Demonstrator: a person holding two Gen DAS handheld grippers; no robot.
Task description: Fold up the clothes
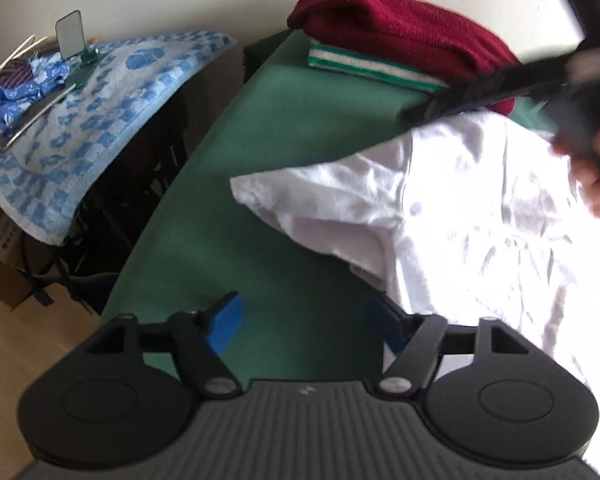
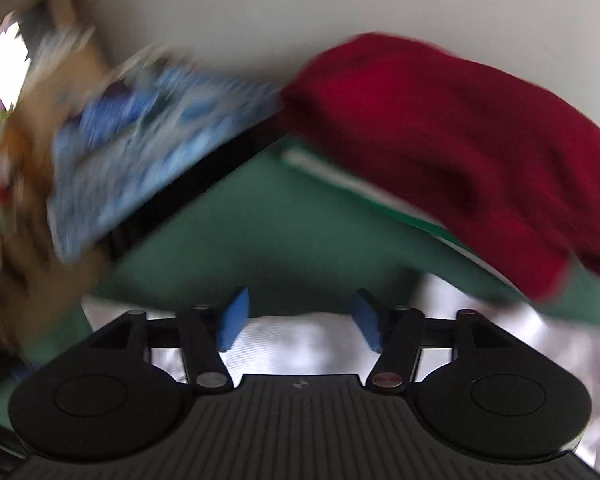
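A crumpled white garment (image 1: 480, 216) lies on the green table cover (image 1: 292, 120), one sleeve pointing left. My left gripper (image 1: 306, 322) hovers open over the green cover, its right blue pad beside the garment's lower edge, nothing between the fingers. In the left wrist view the right gripper (image 1: 412, 114), held by a hand (image 1: 596, 176), hangs blurred above the garment's far edge. In the right wrist view my right gripper (image 2: 300, 320) is open and empty above the white garment (image 2: 292, 340). A folded dark red garment (image 2: 452, 148) lies on a green-and-white striped one (image 1: 364, 66) at the back.
A blue patterned towel (image 1: 100, 120) covers a dark stand left of the table, with a small mirror (image 1: 70, 34) and scraps of blue cloth on it. A cardboard box (image 1: 4, 260) sits on the wooden floor below. A pale wall runs behind the table.
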